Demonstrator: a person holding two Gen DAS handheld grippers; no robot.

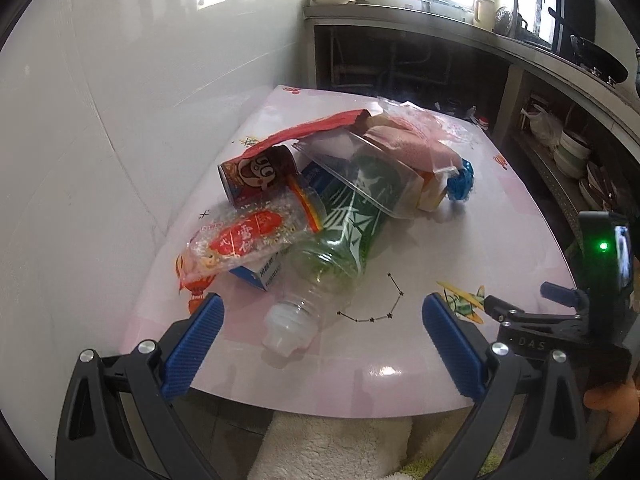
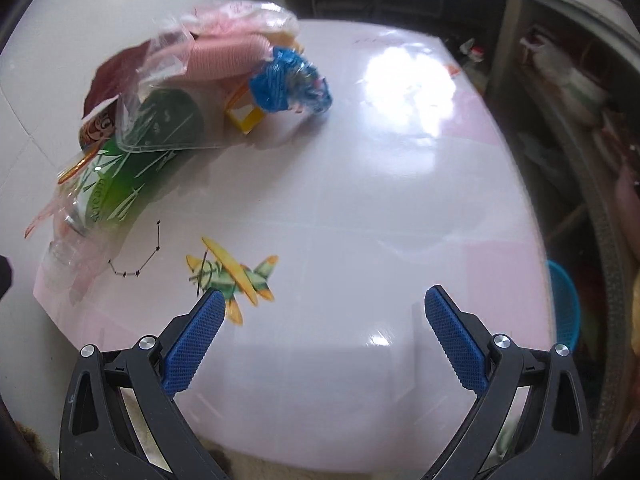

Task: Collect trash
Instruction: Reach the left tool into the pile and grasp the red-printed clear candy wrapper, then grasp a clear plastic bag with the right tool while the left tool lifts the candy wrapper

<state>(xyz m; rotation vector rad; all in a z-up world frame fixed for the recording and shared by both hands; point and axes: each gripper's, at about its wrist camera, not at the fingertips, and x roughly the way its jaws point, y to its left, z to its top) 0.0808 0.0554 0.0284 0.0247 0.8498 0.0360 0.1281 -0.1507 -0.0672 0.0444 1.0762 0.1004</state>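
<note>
A heap of trash lies on the pink table (image 1: 440, 240). A green-labelled plastic bottle (image 1: 340, 240) lies on its side, white cap toward me. Around it are a red-printed snack bag (image 1: 244, 240), a cartoon can (image 1: 260, 176), a clear plastic tray (image 1: 360, 176), a pink packet in clear film (image 1: 404, 140) and a blue crumpled wad (image 1: 462, 182). My left gripper (image 1: 324, 312) is open, its fingers either side of the bottle cap. My right gripper (image 2: 325, 312) is open and empty over bare table; the bottle (image 2: 132, 176) and blue wad (image 2: 288, 84) lie far left of it.
A white tiled wall (image 1: 120, 120) borders the table on the left. A kitchen counter with shelves of bowls (image 1: 572, 152) runs along the right. A blue basket (image 2: 564, 304) sits below the table's right edge. A white fluffy cloth (image 1: 340, 448) lies under the near edge.
</note>
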